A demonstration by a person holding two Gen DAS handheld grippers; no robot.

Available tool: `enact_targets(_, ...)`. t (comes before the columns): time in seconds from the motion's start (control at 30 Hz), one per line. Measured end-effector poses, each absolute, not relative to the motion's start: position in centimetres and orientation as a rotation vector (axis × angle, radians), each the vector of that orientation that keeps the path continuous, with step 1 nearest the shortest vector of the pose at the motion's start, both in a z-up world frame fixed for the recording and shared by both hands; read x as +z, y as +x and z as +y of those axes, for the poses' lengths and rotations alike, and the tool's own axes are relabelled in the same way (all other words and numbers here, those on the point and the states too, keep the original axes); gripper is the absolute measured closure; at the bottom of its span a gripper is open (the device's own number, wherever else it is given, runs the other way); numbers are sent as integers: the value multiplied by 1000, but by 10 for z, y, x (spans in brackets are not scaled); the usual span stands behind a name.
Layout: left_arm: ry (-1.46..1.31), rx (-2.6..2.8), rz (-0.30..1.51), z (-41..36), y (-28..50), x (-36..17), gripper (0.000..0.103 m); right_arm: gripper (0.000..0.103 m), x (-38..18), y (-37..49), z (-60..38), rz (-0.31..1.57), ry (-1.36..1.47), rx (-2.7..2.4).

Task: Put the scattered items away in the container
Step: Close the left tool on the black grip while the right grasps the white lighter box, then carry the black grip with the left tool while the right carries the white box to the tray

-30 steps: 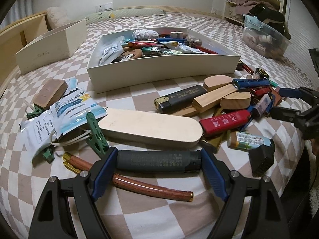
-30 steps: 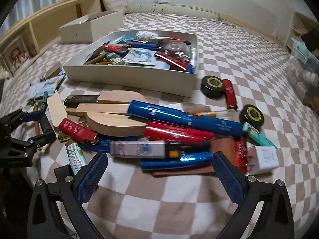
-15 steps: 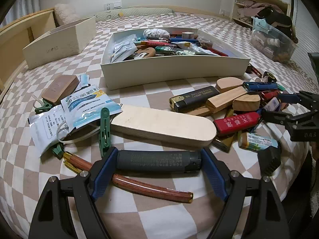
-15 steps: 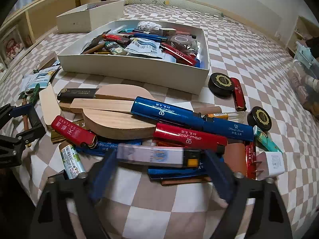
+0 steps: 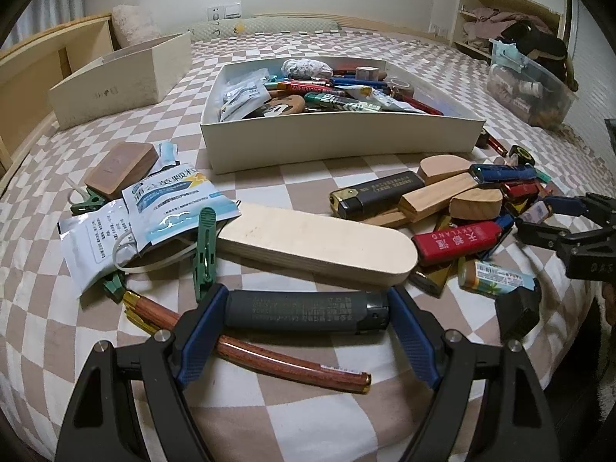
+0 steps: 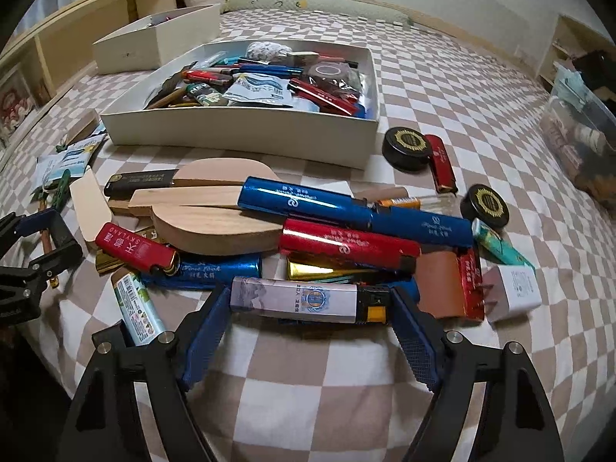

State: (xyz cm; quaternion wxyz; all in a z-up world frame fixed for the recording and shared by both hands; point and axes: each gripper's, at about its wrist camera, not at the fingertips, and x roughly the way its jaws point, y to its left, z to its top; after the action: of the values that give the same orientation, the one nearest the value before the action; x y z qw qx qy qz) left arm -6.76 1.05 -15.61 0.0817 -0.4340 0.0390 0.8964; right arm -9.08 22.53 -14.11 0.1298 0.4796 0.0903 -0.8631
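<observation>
My left gripper [image 5: 306,313] is shut on a dark grey lighter [image 5: 304,312], held crosswise just above the bed. My right gripper [image 6: 308,302] is shut on a pale lighter with a crest [image 6: 308,300] at the near edge of a pile of lighters and wood pieces [image 6: 269,223]. The white box [image 5: 338,142] full of items stands beyond, also seen in the right wrist view [image 6: 238,131]. A long pale wooden block [image 5: 319,242] lies just past the left gripper. A red-brown pen [image 5: 269,362] lies under it.
Sachets [image 5: 154,208], green clips [image 5: 204,246] and a brown block [image 5: 121,167] lie at left. Black round tins [image 6: 408,146] and a white charger [image 6: 514,287] lie right of the pile. A second cream box [image 5: 115,81] stands far left; a clear bin [image 5: 527,84] far right.
My right gripper moved forward to the pile and closed on the pale lighter. My left gripper still holds the grey lighter and has drifted slightly left.
</observation>
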Motion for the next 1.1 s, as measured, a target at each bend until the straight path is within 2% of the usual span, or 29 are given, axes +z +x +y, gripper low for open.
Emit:
enact_targets(0.17, -1299, 2694, 141, 12, -66, -155, 20, 21, -142, -87, 231, 181, 1435, -2516)
enact_targets(0.57, -1334, 2692, 63, 15, -63, -148, 20, 21, -145, -74, 229, 52, 1480, -2484)
enact_targets(1.1, -1358, 2660, 3, 19, -71, -134, 20, 21, -128, -76, 209, 44, 1444, -2442)
